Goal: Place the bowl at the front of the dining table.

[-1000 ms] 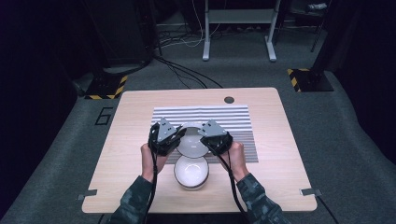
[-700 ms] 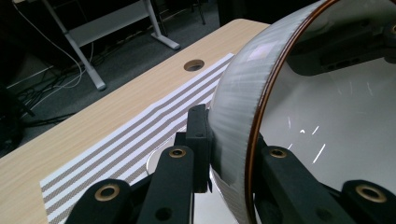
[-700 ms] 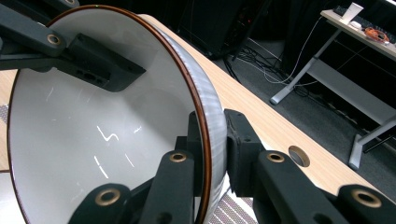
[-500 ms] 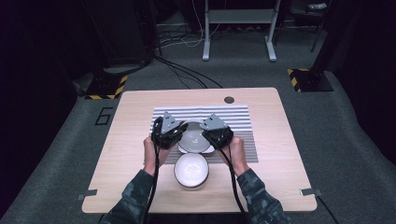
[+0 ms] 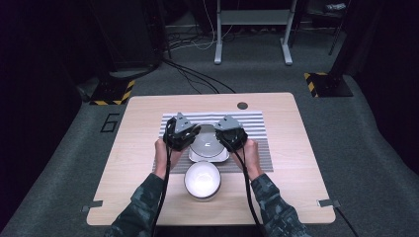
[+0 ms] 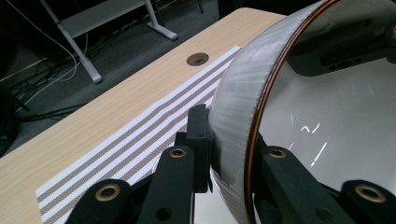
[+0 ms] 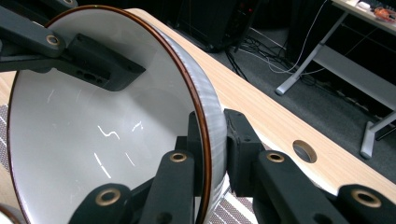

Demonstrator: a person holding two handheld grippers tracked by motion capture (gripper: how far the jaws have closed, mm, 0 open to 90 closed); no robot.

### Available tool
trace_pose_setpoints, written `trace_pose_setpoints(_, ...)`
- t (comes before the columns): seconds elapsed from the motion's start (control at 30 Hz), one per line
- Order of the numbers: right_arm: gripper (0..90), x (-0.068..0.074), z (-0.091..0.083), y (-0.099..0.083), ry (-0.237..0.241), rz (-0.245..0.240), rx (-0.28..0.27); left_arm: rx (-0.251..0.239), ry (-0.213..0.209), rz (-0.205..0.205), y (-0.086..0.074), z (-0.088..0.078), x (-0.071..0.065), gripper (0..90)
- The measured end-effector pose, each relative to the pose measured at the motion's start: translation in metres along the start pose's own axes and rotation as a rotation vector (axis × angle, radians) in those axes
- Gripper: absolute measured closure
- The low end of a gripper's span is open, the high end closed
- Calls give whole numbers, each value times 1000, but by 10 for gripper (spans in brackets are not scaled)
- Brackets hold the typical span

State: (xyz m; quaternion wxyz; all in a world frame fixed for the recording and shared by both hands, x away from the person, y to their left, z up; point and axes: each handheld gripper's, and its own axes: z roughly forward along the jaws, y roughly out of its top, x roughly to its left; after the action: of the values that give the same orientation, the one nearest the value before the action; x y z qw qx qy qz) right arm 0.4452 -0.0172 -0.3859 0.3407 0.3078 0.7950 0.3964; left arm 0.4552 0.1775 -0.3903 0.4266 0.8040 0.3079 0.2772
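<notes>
A: Overhead first, high view. What's logged?

B: Grey bowl (image 5: 208, 144) between both tools, above a white square plate (image 5: 209, 154) on the striped mat (image 5: 247, 127). Left gripper (image 5: 190, 136) on its left rim, right gripper (image 5: 226, 137) on its right rim. White bowl (image 5: 202, 179) sits on the bare table (image 5: 138, 148) just nearer the person, apart from the mat's near edge. Hands and camouflage sleeves enter from the bottom; a cable trails from each tool.

A: Can you tell from there whether the grey bowl touches the plate?

B: Cannot tell.

A: Left gripper view?

B: Jaws pinch the bowl's wall (image 6: 238, 112), one outside, one inside. Outside is grey with fine ribbing, rim edged brown, inside smooth pale grey with glints. Bowl appears tilted against the table. Mat stripes (image 6: 140, 135) run behind, then the round table hole (image 6: 197, 59). Other tool's jaw bites the far rim.

A: Right gripper view?

B: Same pinch: jaws closed on the wall (image 7: 212, 116), brown rim between them. Left tool's jaw grips the opposite edge. Beyond: table edge, hole (image 7: 304, 150), dark floor with cables and a desk frame.
</notes>
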Motion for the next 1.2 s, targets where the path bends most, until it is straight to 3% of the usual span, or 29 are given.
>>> trace_pose_setpoints(0.5,817,-13,24,-4,54,52,66,74,-35,-28,-2,22,15,808)
trace_pose_setpoints(1.2,817,-24,68,-16,139,115,195,196,-96,-121,-19,59,34,808)
